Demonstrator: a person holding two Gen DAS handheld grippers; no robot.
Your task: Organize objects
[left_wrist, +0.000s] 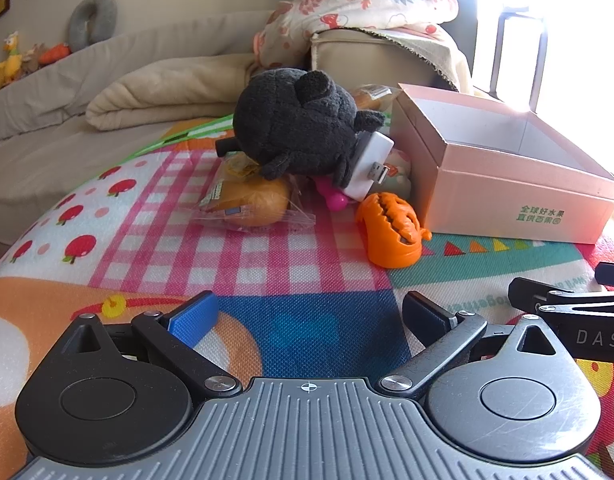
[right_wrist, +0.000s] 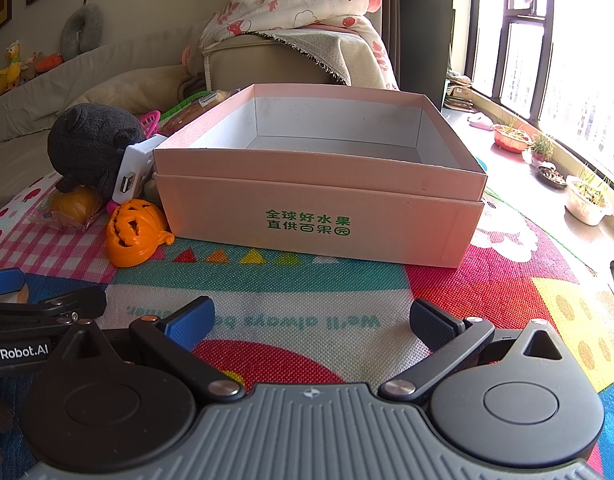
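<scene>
A pink cardboard box with green print stands empty on the colourful mat; in the left wrist view the box is at the right. Left of it lies a heap: a black plush toy on top, a wrapped orange bun, a white USB charger, a pink toy and an orange pumpkin toy at the front. My left gripper is open over the mat, short of the heap. My right gripper is open in front of the box, holding nothing.
The play mat lies beside a beige sofa with a folded blanket and a floral quilt on its armrest. Plant pots line the window sill at the right. Soft toys sit far left.
</scene>
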